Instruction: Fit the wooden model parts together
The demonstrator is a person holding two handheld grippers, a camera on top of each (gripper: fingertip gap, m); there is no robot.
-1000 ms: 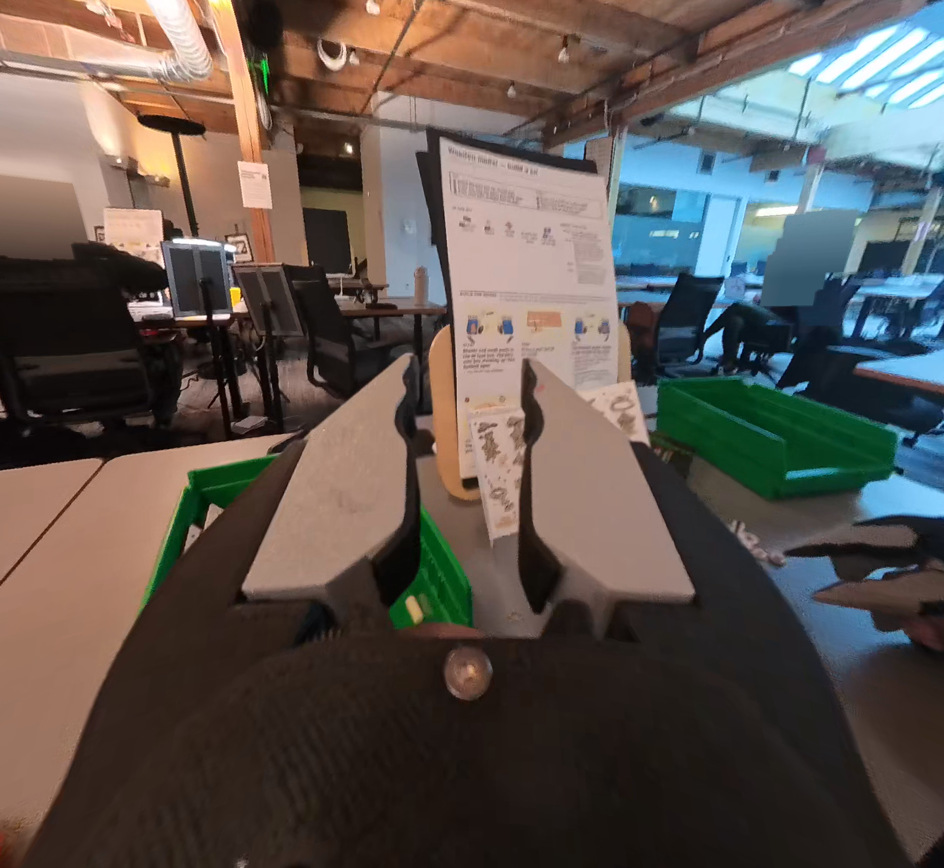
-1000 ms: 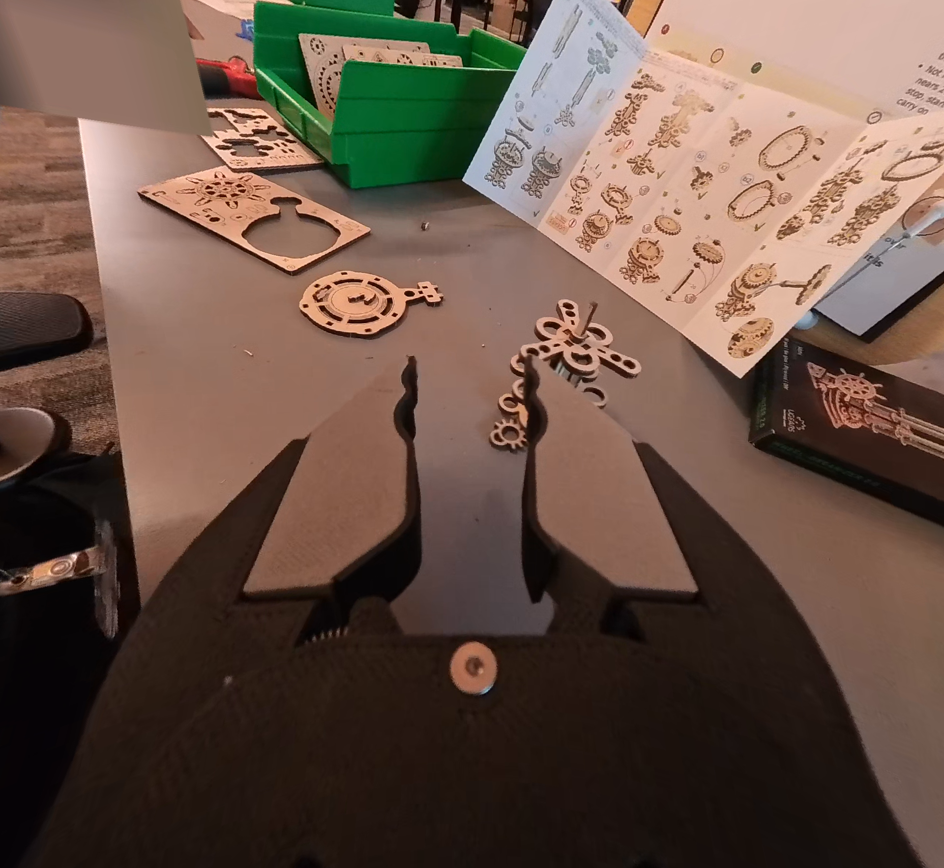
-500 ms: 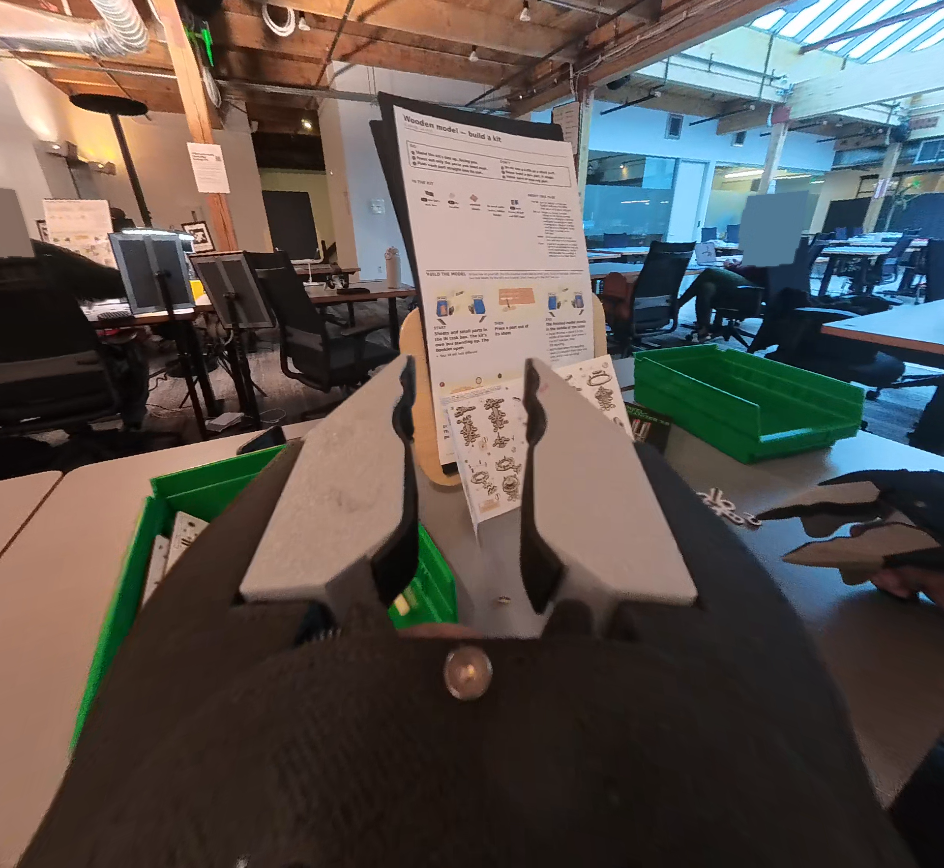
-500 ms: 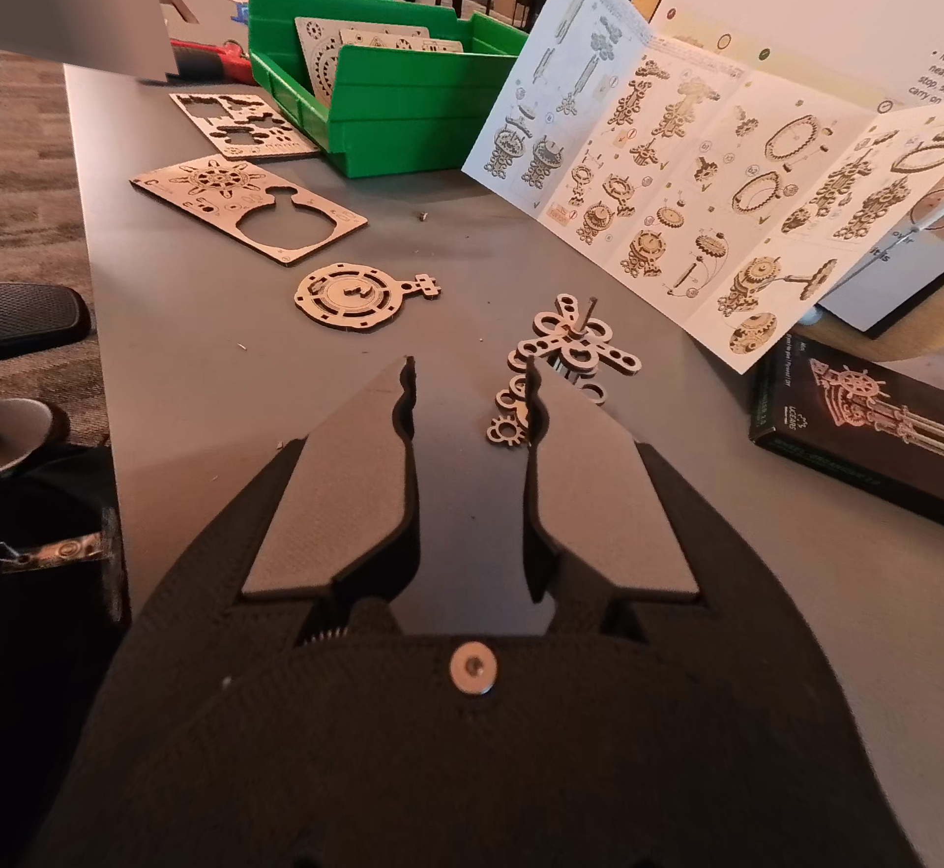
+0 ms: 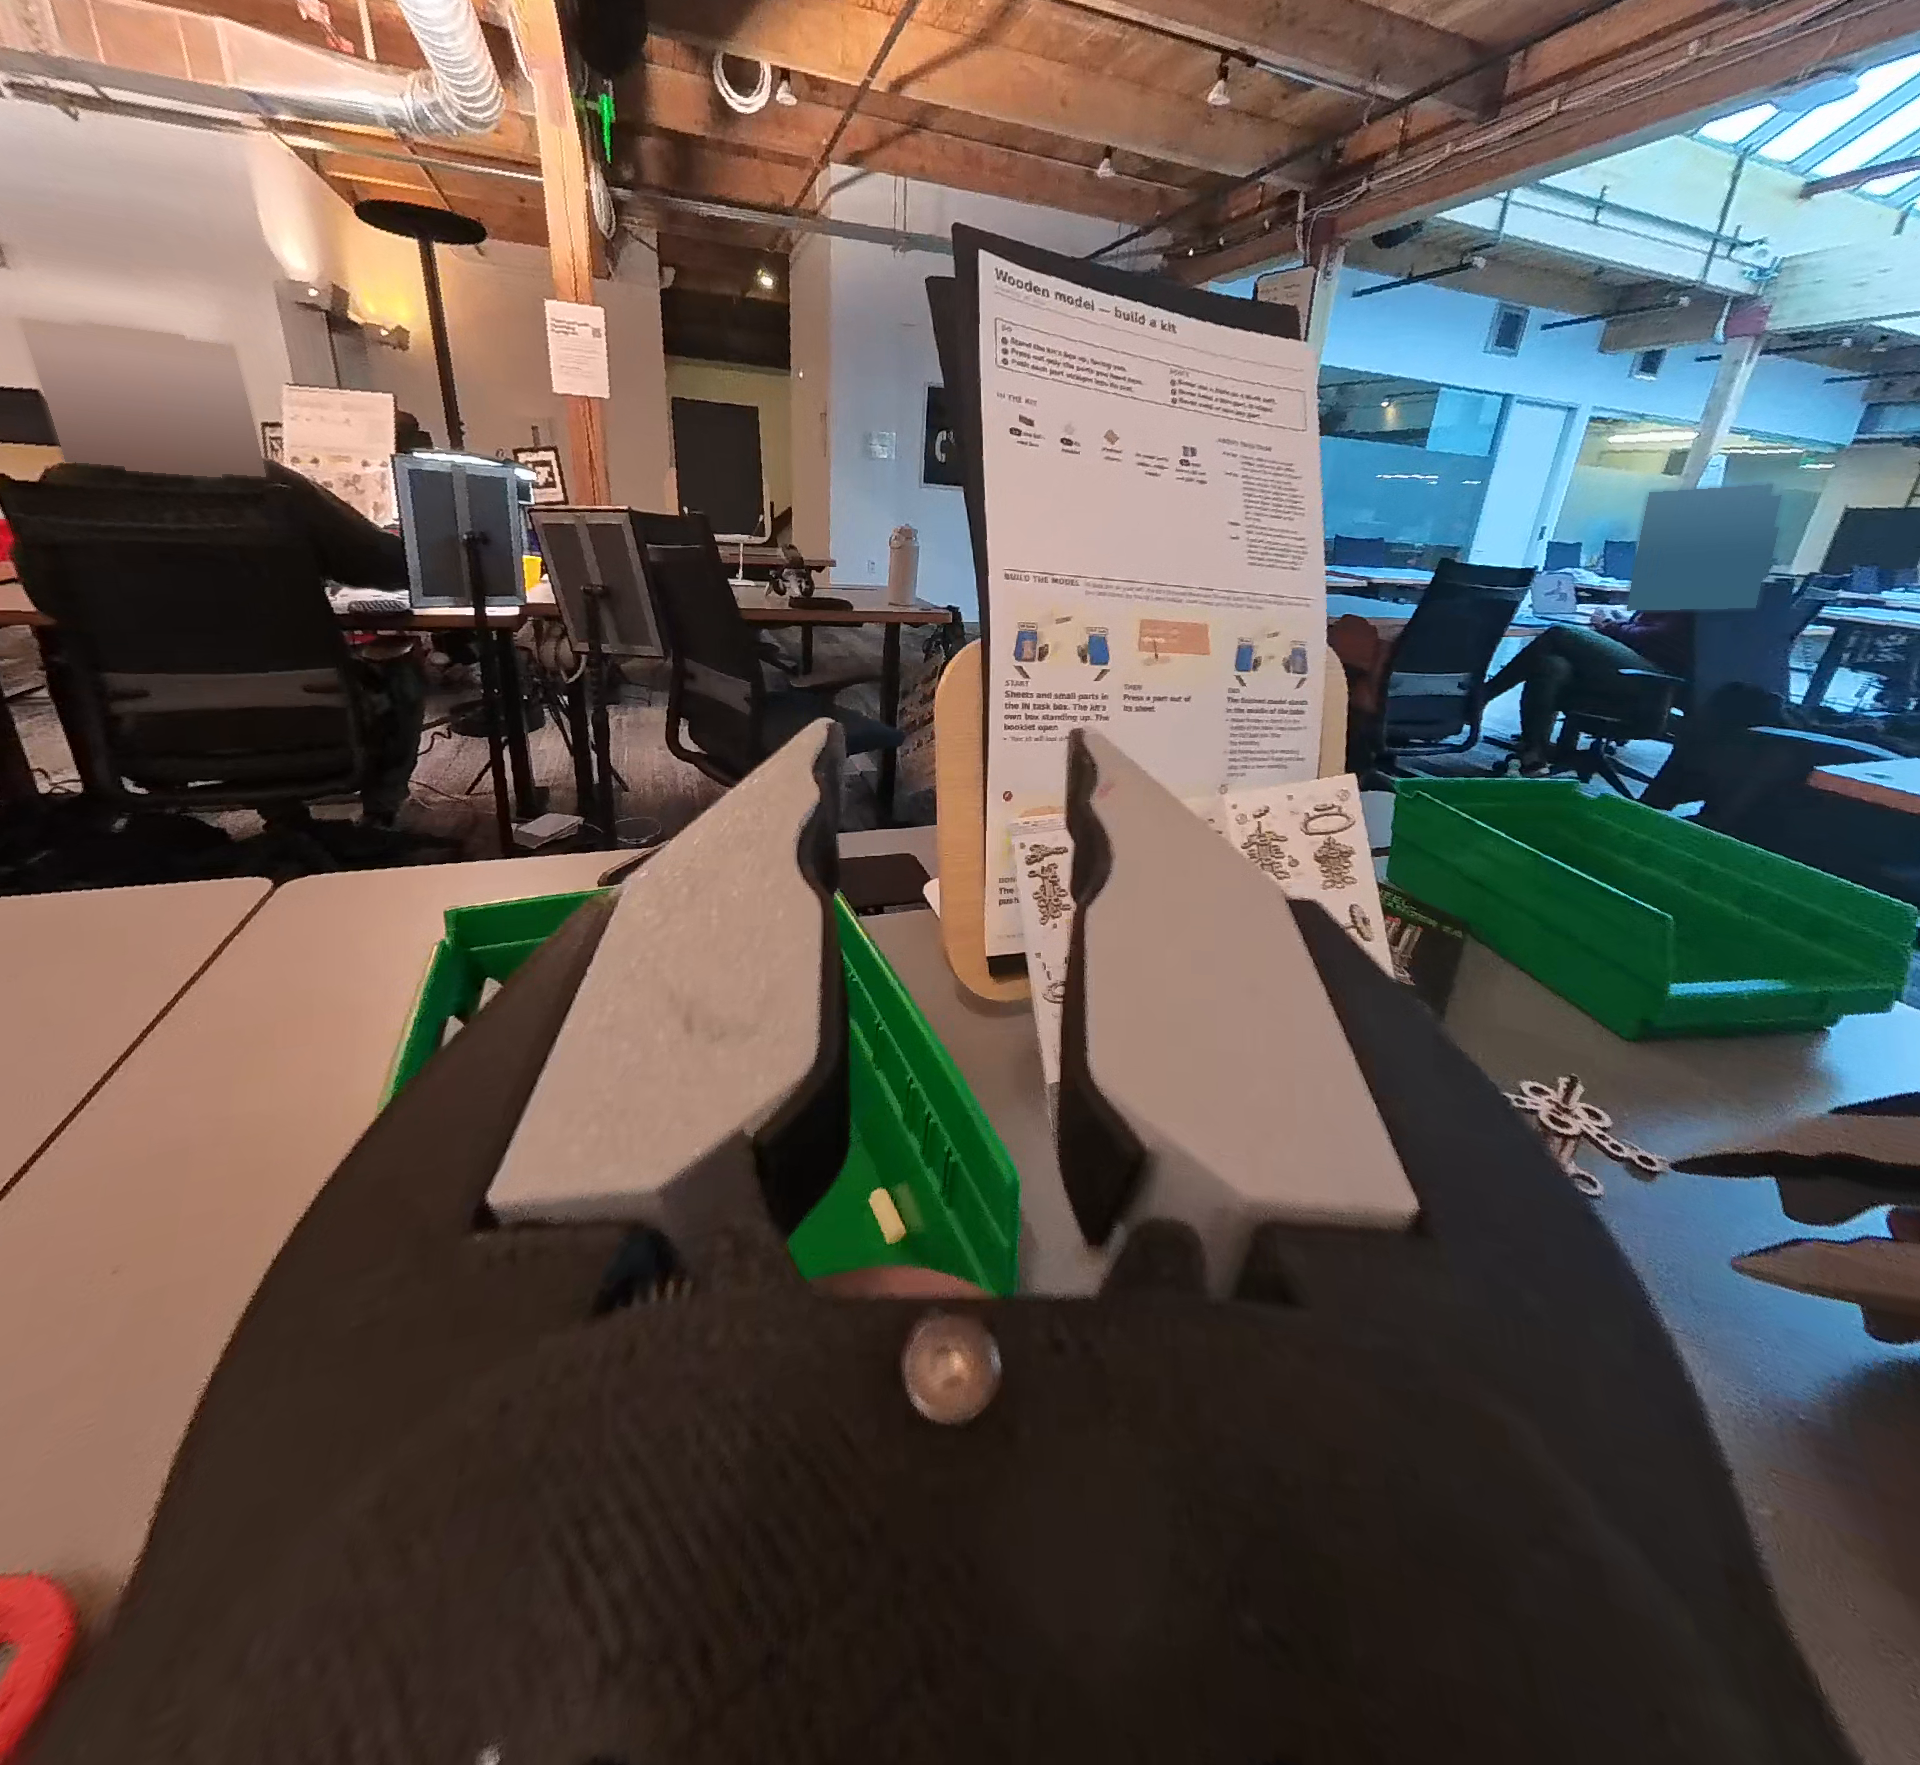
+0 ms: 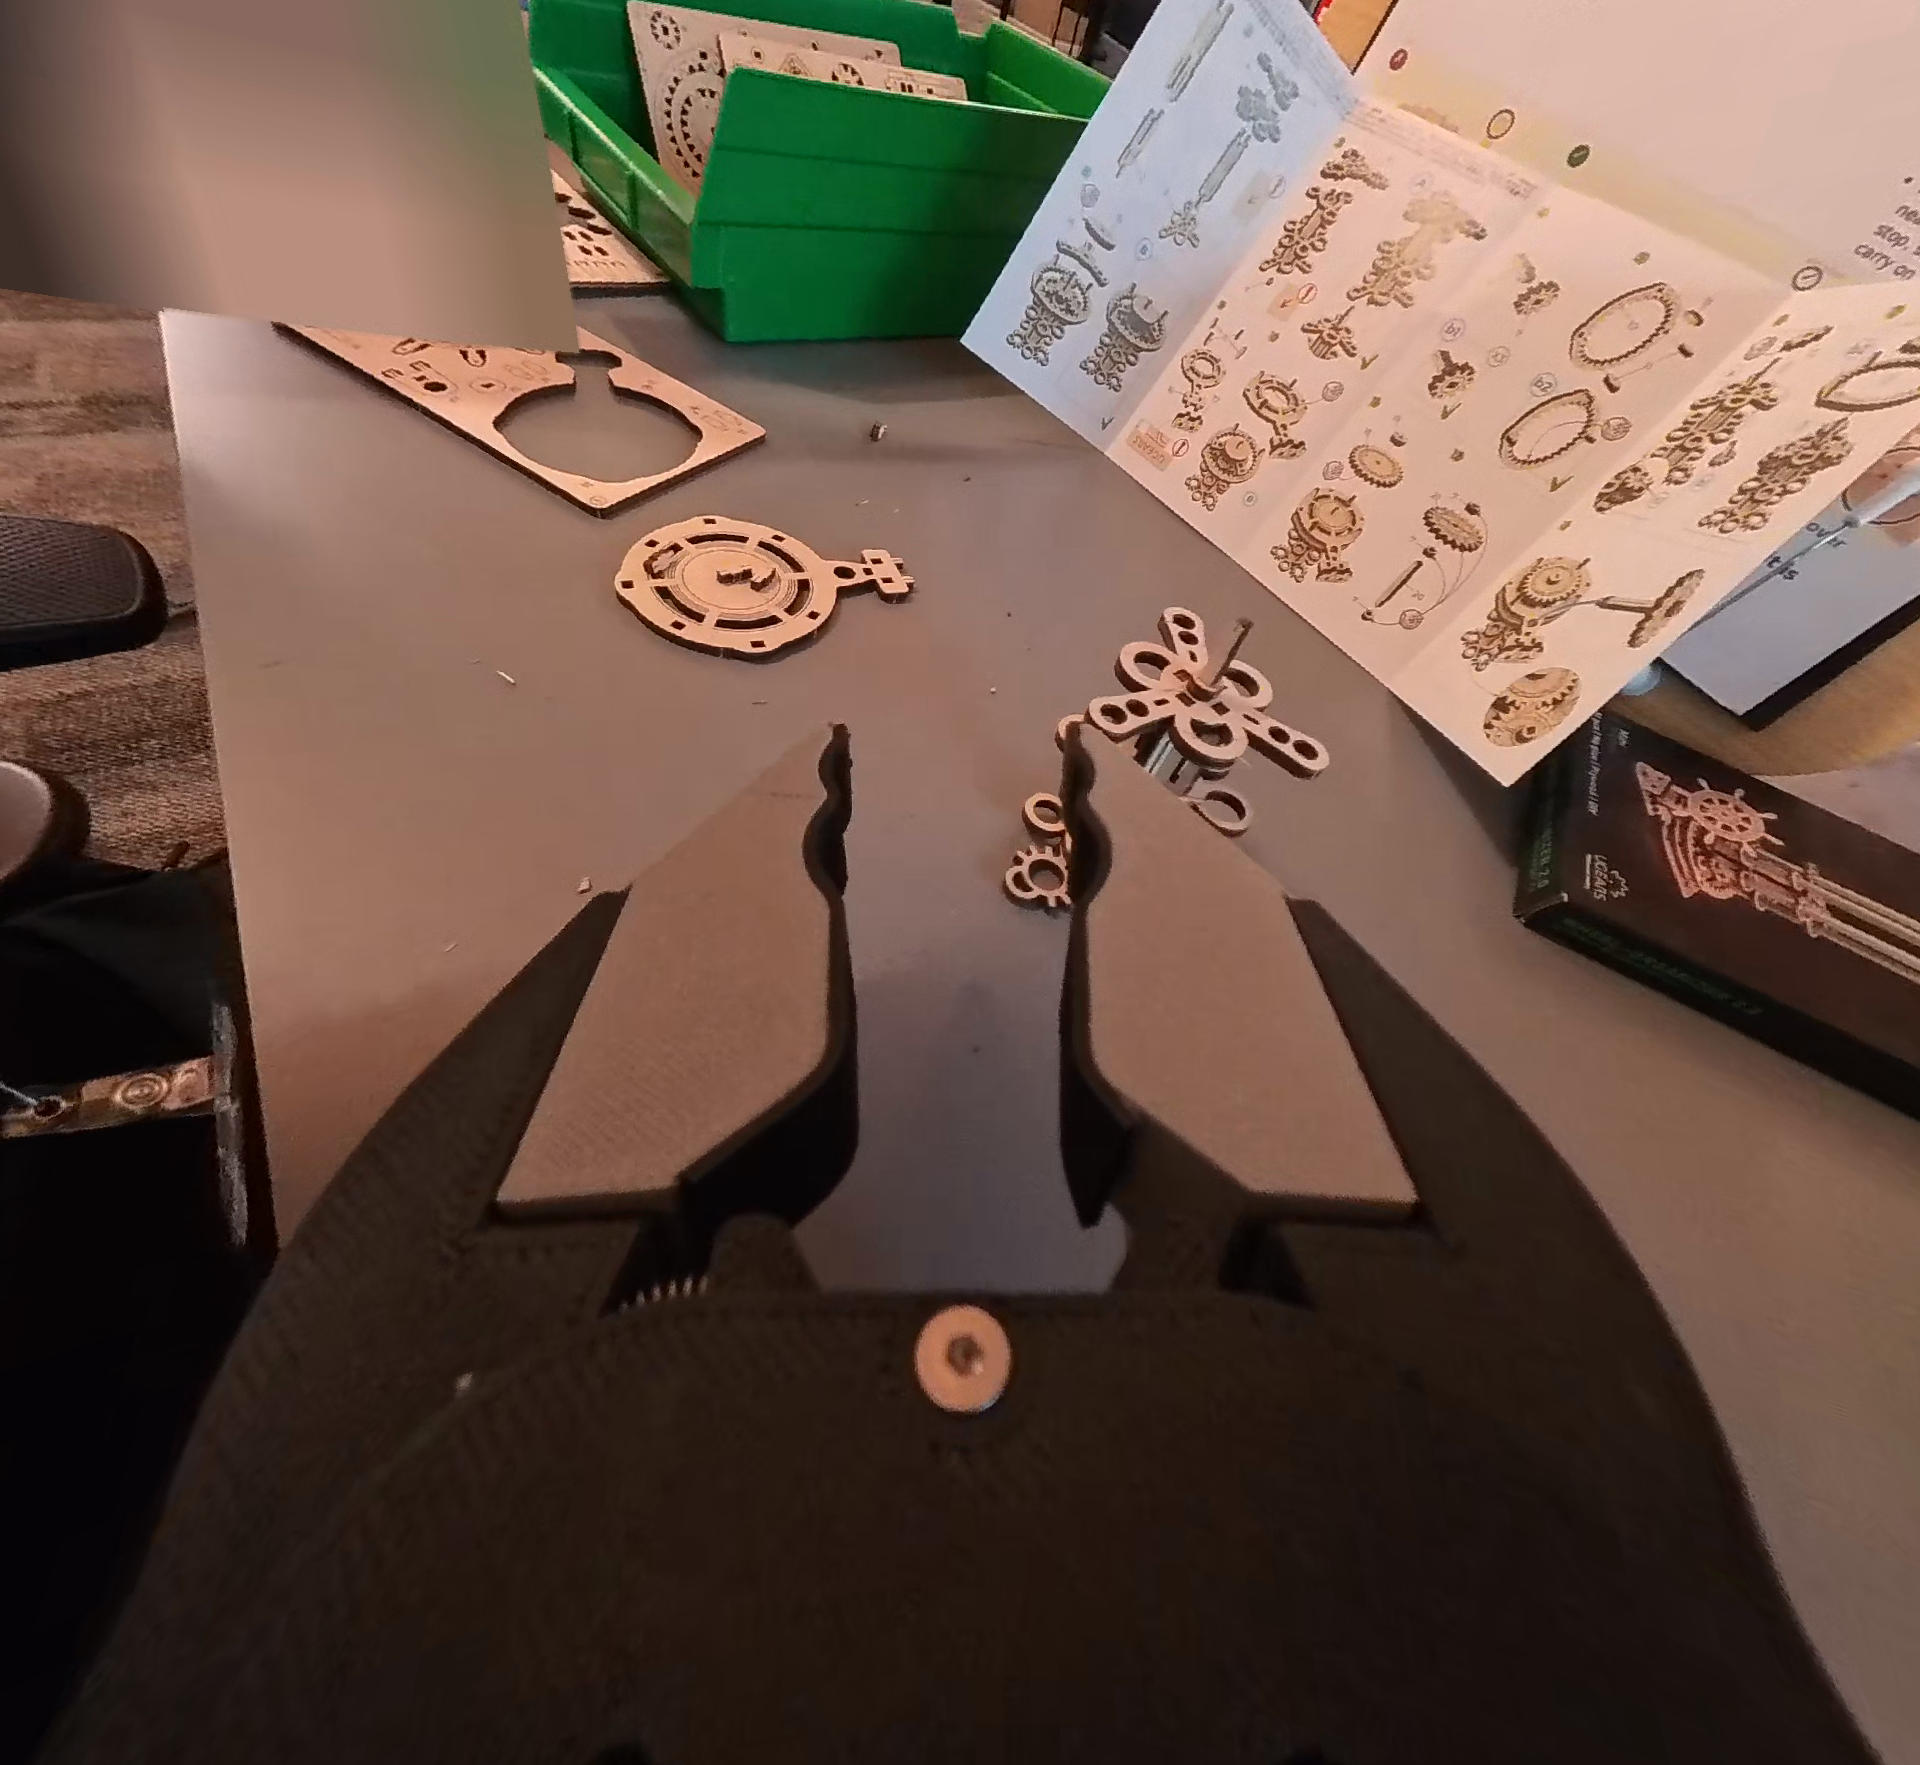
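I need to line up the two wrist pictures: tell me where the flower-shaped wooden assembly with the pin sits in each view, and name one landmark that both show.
Left wrist view: the flower-shaped assembly lies on the grey table at the right edge, right of the left gripper.
Right wrist view: it sits just past the right gripper, slightly right of centre.
Shared landmark: the unfolded instruction booklet, standing behind the assembly.

The left gripper (image 5: 951, 759) hangs level above the table, jaws parted and empty. The right gripper (image 6: 951, 749) tilts down toward the tabletop, jaws likewise parted with nothing between them, held off to the left one's right.
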